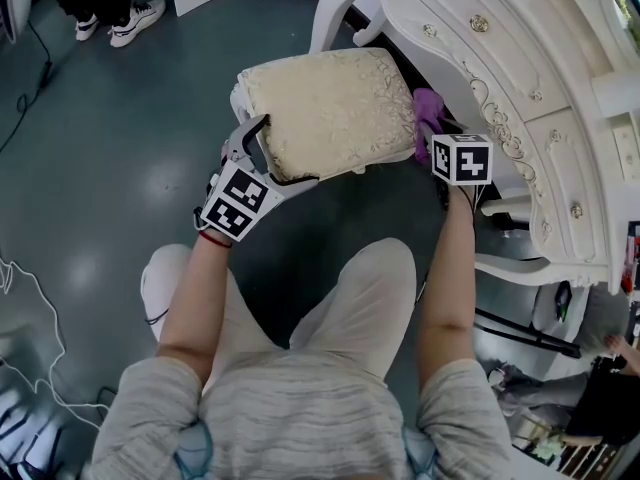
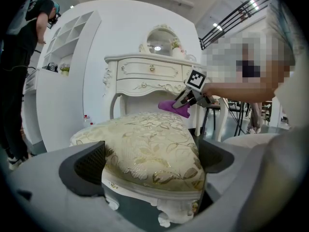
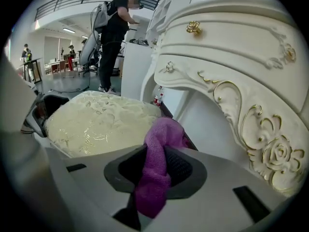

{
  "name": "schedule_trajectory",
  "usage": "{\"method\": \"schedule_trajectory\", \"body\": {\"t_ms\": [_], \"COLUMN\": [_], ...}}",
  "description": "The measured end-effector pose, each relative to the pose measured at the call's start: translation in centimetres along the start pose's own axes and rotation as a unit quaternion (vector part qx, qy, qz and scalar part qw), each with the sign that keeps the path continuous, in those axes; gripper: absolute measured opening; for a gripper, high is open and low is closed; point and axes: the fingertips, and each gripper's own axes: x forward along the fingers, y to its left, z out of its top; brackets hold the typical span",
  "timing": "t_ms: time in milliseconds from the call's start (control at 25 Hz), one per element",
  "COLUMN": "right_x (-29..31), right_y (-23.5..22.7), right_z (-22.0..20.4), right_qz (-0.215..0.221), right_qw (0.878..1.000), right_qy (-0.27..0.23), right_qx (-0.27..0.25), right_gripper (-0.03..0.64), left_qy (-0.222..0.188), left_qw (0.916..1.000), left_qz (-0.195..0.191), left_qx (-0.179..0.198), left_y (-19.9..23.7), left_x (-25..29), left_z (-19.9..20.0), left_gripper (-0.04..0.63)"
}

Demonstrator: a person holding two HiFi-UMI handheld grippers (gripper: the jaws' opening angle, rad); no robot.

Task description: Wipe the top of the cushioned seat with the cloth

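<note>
1. The cushioned seat (image 1: 330, 108) stands on the grey floor (image 1: 120, 168), just in front of the white dressing table (image 1: 530, 88). Its cream, gold-patterned top is bare, and nothing lies on it.
2. The cloth (image 1: 428, 113) is purple and sits bunched at the seat's right edge, on the side towards the dressing table. It is about level with the top but is not spread over it. I judge that wiping has not visibly reached the middle of the top.
3. The right gripper (image 1: 437, 140) has its jaws closed on the cloth. A fold is pinched between the pads and a tail hangs below them, while the free end bulges out in front. Held this way, the loose end is the part that would meet the fabric rather than the hard jaws.
4. The left gripper (image 1: 283, 151) is opened wide over the seat's near-left corner. The cushion and its carved frame fill the gap, and both pads look to rest against the sides. This hold most likely braces the light seat so it does not slide or turn under the wiping.
5. The next move probably calls for carrying the cloth leftwards across the top with light downward pressure. The risk is that the bunched cloth rolls instead of wiping flat.
6. Further off, a person (image 3: 113, 28) stands at white shelving, taking no part.
</note>
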Motion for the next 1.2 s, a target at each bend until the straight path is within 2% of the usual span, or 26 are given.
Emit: {"method": "schedule_trajectory", "body": {"t_ms": [600,1200], "right_x": [1.1,-0.3], "right_y": [1.8,8.3], "right_z": [-0.4,1.6], "right_qz": [0.004,0.054], "right_qw": [1.0,0.997], "right_qy": [-0.015,-0.044], "right_qx": [0.001,-0.031], "right_gripper": [0.098,0.098], "left_qy": [-0.001,-0.003], "left_qw": [1.0,1.0], "left_qz": [-0.002,-0.006], "left_qx": [0.0,0.0], "left_y": [-0.1,-0.1], "left_x": [0.1,0.0], "left_z": [0.0,0.1], "left_gripper": [0.592,0.592]}}
